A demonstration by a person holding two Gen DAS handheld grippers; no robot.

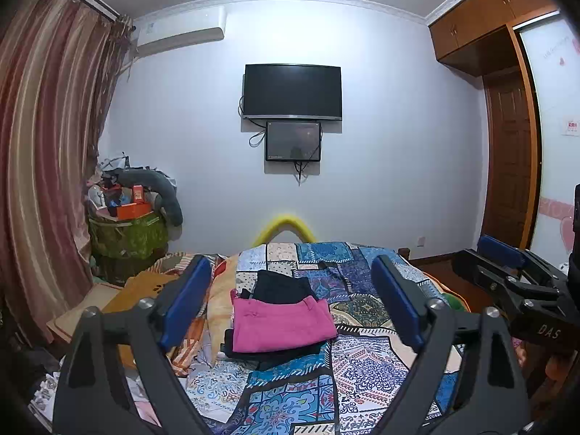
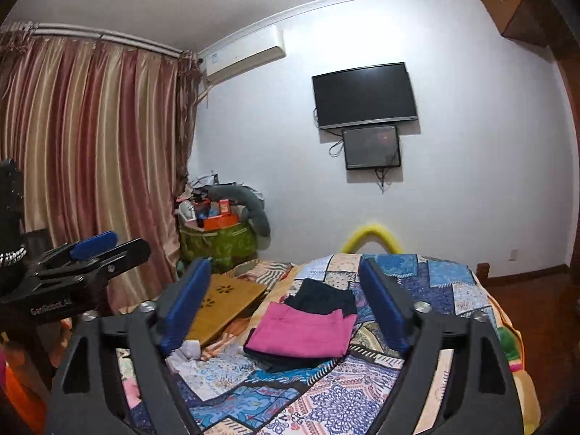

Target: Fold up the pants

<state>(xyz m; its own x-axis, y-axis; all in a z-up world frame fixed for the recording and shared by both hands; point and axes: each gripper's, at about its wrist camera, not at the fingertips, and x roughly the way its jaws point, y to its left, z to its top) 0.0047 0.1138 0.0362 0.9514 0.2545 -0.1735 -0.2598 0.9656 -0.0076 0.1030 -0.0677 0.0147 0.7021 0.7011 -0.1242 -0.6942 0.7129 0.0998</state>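
Both sets of jaws are standing wide apart and gripping nothing: the left gripper [image 1: 291, 304] is hovering low in its frame, and the right gripper [image 2: 286, 304] is doing the same in its own view. Framed between the blue pads, at centre of each picture, the pink pants [image 1: 281, 322] are lying folded flat, resting on top of a dark garment [image 1: 282, 286] that is peeking out behind and beneath. By the look of them they are soft, light and floppy, likely to sag and drag unless pinched through all layers at a folded edge or corner, and lifting the pink pair alone may be pulling the dark cloth along too. Underneath, the bed [image 1: 366, 366] is wearing a busy patchwork quilt, cushiony and uneven, so pressing down is going to sink. Outward, a wooden board [image 2: 226, 304] is lying at left, striped curtains [image 2: 90, 152] are hanging upper left, and a television [image 1: 293, 91] is sitting on the far wall.
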